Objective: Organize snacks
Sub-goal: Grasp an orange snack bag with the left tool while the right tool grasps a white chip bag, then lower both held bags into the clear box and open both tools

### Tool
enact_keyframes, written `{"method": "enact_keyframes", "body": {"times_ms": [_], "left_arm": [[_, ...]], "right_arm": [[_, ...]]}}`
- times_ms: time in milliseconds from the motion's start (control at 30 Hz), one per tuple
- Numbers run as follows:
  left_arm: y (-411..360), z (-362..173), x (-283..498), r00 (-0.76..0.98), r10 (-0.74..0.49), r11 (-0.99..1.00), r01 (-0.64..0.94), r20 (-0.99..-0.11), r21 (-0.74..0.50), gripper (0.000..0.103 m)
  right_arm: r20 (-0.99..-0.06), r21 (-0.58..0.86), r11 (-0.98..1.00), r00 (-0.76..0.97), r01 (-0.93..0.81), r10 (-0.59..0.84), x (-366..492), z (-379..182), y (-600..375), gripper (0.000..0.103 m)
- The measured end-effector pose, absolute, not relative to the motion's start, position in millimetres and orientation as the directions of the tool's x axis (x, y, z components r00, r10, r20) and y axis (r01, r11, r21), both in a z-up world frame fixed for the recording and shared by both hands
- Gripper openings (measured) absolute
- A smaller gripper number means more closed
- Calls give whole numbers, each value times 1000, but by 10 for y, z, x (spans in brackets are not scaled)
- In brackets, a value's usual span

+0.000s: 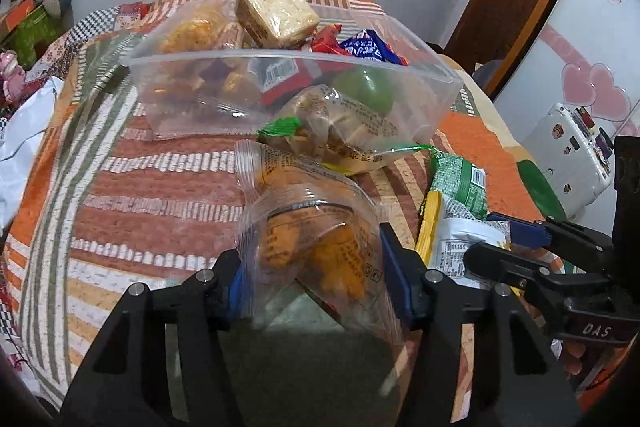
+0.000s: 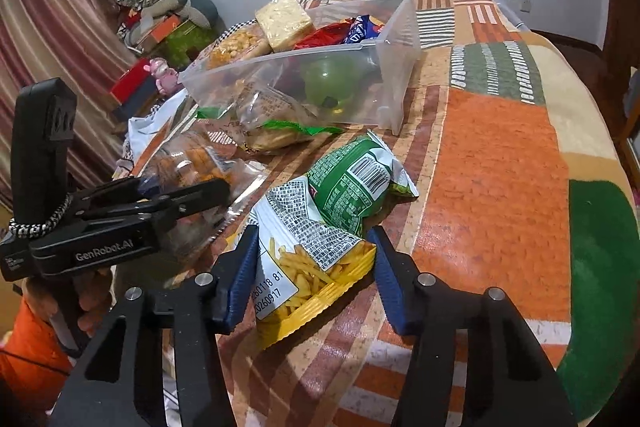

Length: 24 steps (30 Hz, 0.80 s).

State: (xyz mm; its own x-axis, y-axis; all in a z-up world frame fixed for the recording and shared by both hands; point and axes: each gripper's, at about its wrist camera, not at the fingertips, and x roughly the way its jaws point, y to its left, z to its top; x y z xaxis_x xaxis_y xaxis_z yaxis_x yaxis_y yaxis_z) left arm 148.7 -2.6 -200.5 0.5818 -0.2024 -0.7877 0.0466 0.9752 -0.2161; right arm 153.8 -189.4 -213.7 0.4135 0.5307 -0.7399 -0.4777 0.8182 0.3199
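Note:
My left gripper [image 1: 312,279] is shut on a clear bag of orange snacks [image 1: 316,239], both blue pads pressing its sides. My right gripper [image 2: 314,267] is shut on a yellow fries packet [image 2: 308,267], its pads against the packet's two edges. A green snack packet [image 2: 356,183] lies across the fries packet's far end. Beyond stands a clear plastic container [image 1: 440,75] that holds a wrapped cracker block [image 1: 276,11], red and blue packets and a green round thing [image 1: 366,91]. A clear biscuit bag with a green seal [image 1: 340,131] leans at the container's front.
Everything rests on an orange, green and brown patchwork cloth [image 2: 500,155]. A white bag [image 1: 20,155] lies at its left edge. A white case [image 1: 568,155] stands off to the right by a door. Boxes and a curtain [image 2: 52,27] are at the far left.

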Motion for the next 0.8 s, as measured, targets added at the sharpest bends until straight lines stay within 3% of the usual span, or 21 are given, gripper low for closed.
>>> {"method": "enact_keyframes", "body": {"times_ms": [133,267,800], "left_arm": [[36,-1896,1425,603,-198,975,38,-773,-220,57],[86,-1778,1407,623,-194,974,31,-758,-224,57],[184,-1319,1409,709,-171,979,43,-684,-200,57]], "right_arm": [[-722,345,806,412,-481,556,1534,-2038,-1910,36],[-712,335,805,428,-490,557,1520,-1953,-1890,32],[-610,304,817,558,-491,562,1597,-1461,-2006,31]]}}
